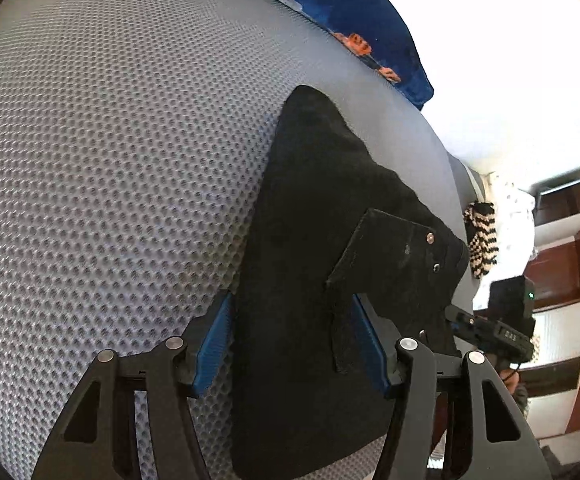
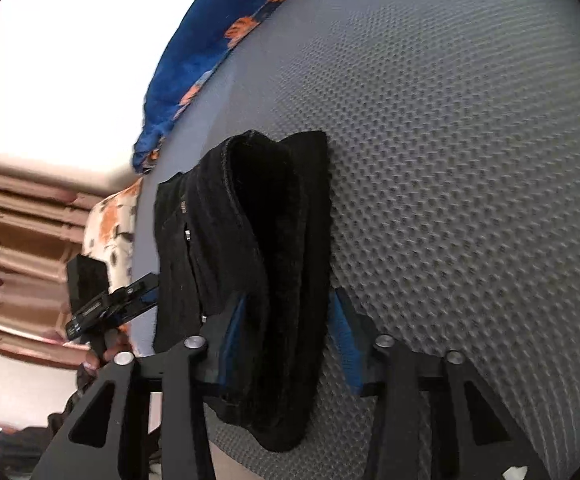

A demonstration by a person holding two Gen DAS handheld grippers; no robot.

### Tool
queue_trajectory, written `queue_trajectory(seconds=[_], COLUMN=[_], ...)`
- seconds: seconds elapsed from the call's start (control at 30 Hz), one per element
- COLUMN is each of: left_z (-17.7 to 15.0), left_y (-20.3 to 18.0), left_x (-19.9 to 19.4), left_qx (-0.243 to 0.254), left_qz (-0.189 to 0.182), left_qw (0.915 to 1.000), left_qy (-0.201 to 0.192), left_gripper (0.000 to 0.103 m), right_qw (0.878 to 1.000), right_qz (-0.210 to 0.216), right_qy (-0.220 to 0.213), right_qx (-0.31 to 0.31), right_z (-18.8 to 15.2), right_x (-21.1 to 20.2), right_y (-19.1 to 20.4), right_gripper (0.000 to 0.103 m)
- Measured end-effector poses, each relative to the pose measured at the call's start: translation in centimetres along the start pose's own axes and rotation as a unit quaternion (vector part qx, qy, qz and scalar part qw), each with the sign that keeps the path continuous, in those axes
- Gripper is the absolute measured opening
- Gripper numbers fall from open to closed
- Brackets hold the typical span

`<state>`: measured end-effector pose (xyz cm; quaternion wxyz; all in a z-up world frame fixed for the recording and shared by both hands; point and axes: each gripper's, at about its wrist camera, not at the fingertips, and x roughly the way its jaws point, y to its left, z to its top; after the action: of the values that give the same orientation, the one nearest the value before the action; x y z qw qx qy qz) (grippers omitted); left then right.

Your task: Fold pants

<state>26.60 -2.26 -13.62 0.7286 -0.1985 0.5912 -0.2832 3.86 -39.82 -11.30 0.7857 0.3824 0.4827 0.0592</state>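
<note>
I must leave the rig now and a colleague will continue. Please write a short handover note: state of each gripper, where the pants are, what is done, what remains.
Left gripper: open, fingers on either side of the black pants, no grip visible.
Right gripper: open, astride the other end of the pants, not clamped.
Pants: bundled in thick layers on the grey mesh mattress, near its edge; the blue floral cloth lies beyond.
Done: pants look already folded into a compact stack.
Left: probably only tidy the stack or make one last fold; then withdraw both grippers.

Left wrist: close above the grey mesh surface (image 1: pixel 122 168), facing along its fingers; right gripper (image 1: pixel 501 332) at right edge
Right wrist: equally close; left gripper (image 2: pixel 106 308) at left edge
Shared: black pants (image 1: pixel 329 240) at centre; blue floral cloth (image 2: pixel 218 48) at top
</note>
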Motion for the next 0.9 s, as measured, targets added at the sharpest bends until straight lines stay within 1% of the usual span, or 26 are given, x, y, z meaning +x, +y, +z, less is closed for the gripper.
queue_trajectory(seconds=[0.13, 0.27, 0.33, 0.37, 0.4, 0.43, 0.5, 0.57, 0.6, 0.7, 0.83, 0.9], left_z=[0.7, 1.4, 1.2, 1.2, 1.0, 0.8, 0.3, 0.2, 0.1, -0.3, -0.7, -1.1], left_y=[-0.7, -1.4, -2.0, -2.4, -2.7, -3.0, -3.4, -3.8, -4.4, -5.8, -7.7, -7.8], left_x=[1.0, 2.0, 2.3, 2.5, 2.7, 2.7, 2.7, 2.4, 2.3, 2.0, 1.7, 1.2], left_qx=[0.013, 0.014, 0.023, 0.028, 0.038, 0.045, 0.051, 0.058, 0.067, 0.096, 0.117, 0.123], left_qz=[-0.002, -0.008, -0.001, 0.003, 0.014, 0.020, 0.023, 0.028, 0.037, 0.069, 0.104, 0.112], left_qw=[0.9999, 0.9999, 0.9997, 0.9995, 0.9991, 0.9986, 0.9980, 0.9972, 0.9962, 0.9917, 0.9859, 0.9842], left_qy=[0.002, -0.004, -0.010, -0.012, -0.016, -0.022, -0.030, -0.038, -0.042, -0.051, -0.059, -0.062], left_gripper=[0.059, 0.059, 0.058, 0.053, 0.045, 0.042, 0.031, 0.026, 0.023, 0.020, 0.018, 0.018], right_qw=[0.999, 0.998, 0.997, 0.997, 0.997, 0.998, 0.998, 0.999, 0.999, 0.999, 0.995, 0.994], right_qz=[0.044, 0.061, 0.065, 0.067, 0.066, 0.062, 0.050, 0.036, 0.027, -0.011, -0.067, -0.077], right_qy=[0.014, 0.024, 0.026, 0.025, 0.024, 0.020, 0.010, -0.004, -0.009, -0.026, -0.042, -0.048], right_qx=[0.002, -0.008, -0.014, -0.014, -0.016, -0.020, -0.026, -0.028, -0.032, -0.043, -0.057, -0.063], right_z=[0.9, 1.8, 2.1, 2.2, 2.2, 2.1, 1.8, 1.4, 1.3, 0.9, 0.5, 0.4], right_x=[0.7, 1.5, 2.0, 2.3, 2.3, 2.3, 2.4, 2.1, 2.0, 1.5, 1.4, 1.2], right_y=[-0.6, -0.3, 0.0, 0.2, 0.3, 0.4, 0.9, 1.6, 2.0, 3.9, 6.2, 7.2], right_gripper=[0.038, 0.038, 0.038, 0.038, 0.038, 0.035, 0.032, 0.028, 0.026, 0.024, 0.022, 0.021])
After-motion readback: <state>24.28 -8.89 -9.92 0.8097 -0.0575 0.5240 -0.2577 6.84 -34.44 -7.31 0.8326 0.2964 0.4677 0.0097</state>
